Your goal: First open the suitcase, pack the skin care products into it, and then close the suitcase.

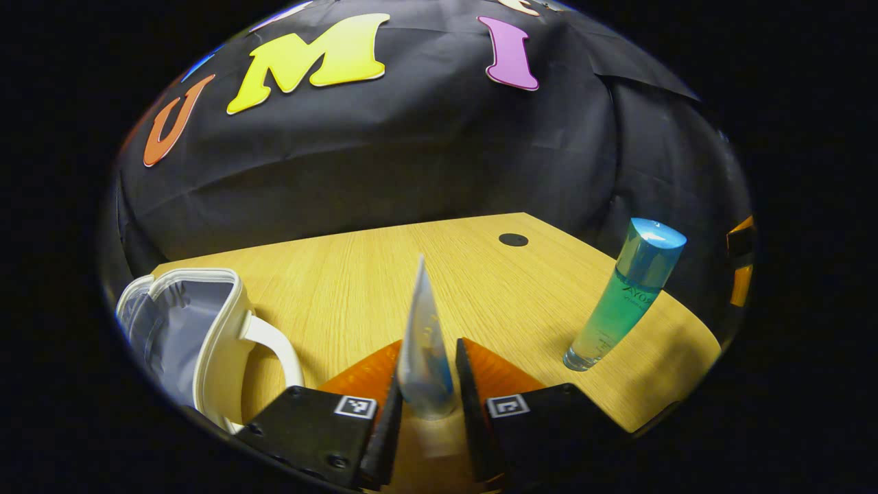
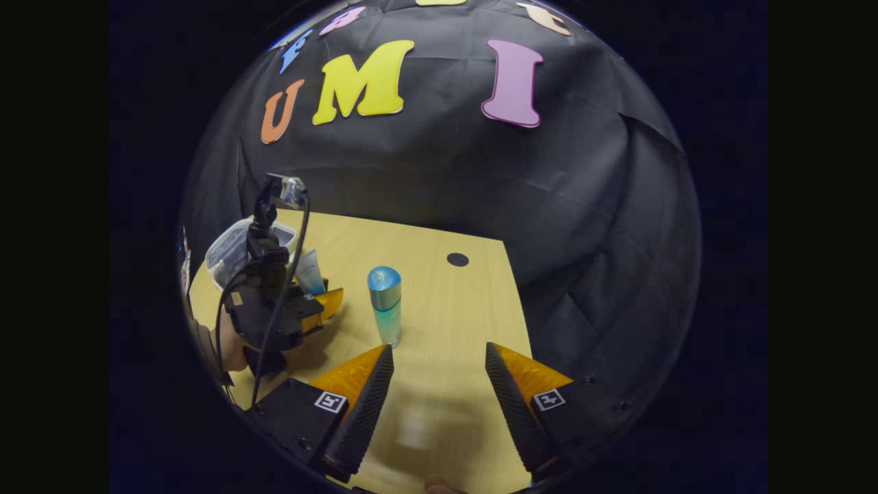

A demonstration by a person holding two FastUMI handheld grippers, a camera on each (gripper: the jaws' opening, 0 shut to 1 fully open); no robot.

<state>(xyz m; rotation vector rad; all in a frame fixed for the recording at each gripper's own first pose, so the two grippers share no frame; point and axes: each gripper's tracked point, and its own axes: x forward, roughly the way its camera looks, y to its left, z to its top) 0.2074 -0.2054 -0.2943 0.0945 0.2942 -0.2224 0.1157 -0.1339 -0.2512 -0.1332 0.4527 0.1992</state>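
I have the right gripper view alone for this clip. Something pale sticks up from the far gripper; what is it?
Observer: A tube, pinched between the left gripper's fingers, crimped end up.
Operator: And the case next to it?
Observer: The suitcase is open, its pale lining showing, white handle toward the gripper.
Operator: Is the bottle already packed?
Observer: No, the green bottle stands on the table.

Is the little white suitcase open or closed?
Open. In the left gripper view the suitcase has its lid lifted, showing pale lining inside, handle facing the table.
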